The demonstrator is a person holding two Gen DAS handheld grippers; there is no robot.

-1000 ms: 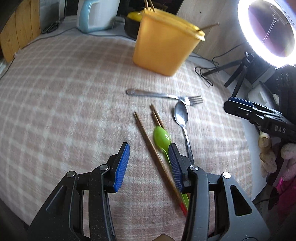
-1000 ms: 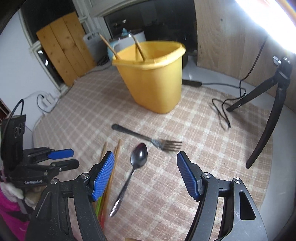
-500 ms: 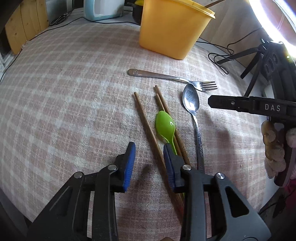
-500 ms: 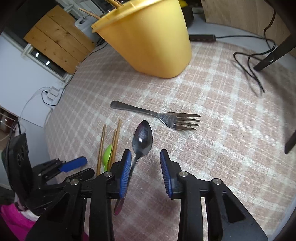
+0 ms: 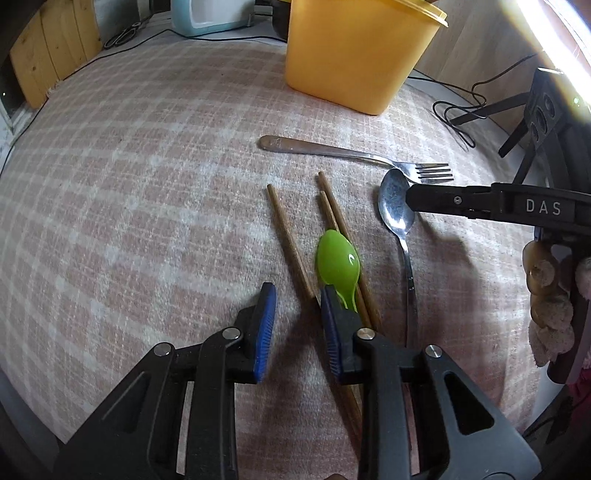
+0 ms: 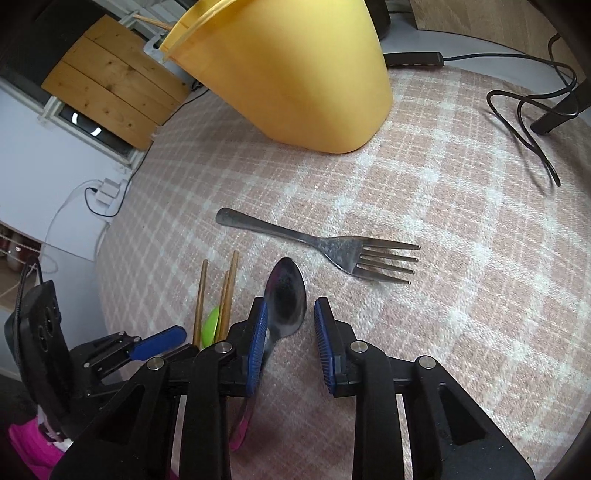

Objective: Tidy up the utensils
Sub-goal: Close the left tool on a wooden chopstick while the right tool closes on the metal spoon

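On the checked cloth lie a metal fork [image 5: 354, 157] [image 6: 321, 243], a metal spoon [image 5: 397, 210] [image 6: 286, 299], a green plastic spoon [image 5: 338, 260] [image 6: 210, 326] and several wooden chopsticks [image 5: 290, 243] [image 6: 201, 291]. My left gripper [image 5: 297, 306] is open and low, its jaws either side of one chopstick, the right pad beside the green spoon's neck. My right gripper [image 6: 290, 321] is open, jaws either side of the metal spoon's bowl; it also shows in the left wrist view [image 5: 461, 201]. A yellow tub [image 5: 354, 55] [image 6: 291, 74] holding chopsticks stands behind.
Black cables [image 6: 528, 110] and a tripod leg [image 6: 561, 110] lie at the far right. A pale blue appliance [image 5: 207, 14] and scissors [image 5: 123, 35] sit past the cloth's far edge. The table edge drops off at the left in the right wrist view.
Both grippers have dropped closer to the cloth and narrowed their jaws from wide open. The left has come down around a chopstick, the right around the metal spoon's bowl.
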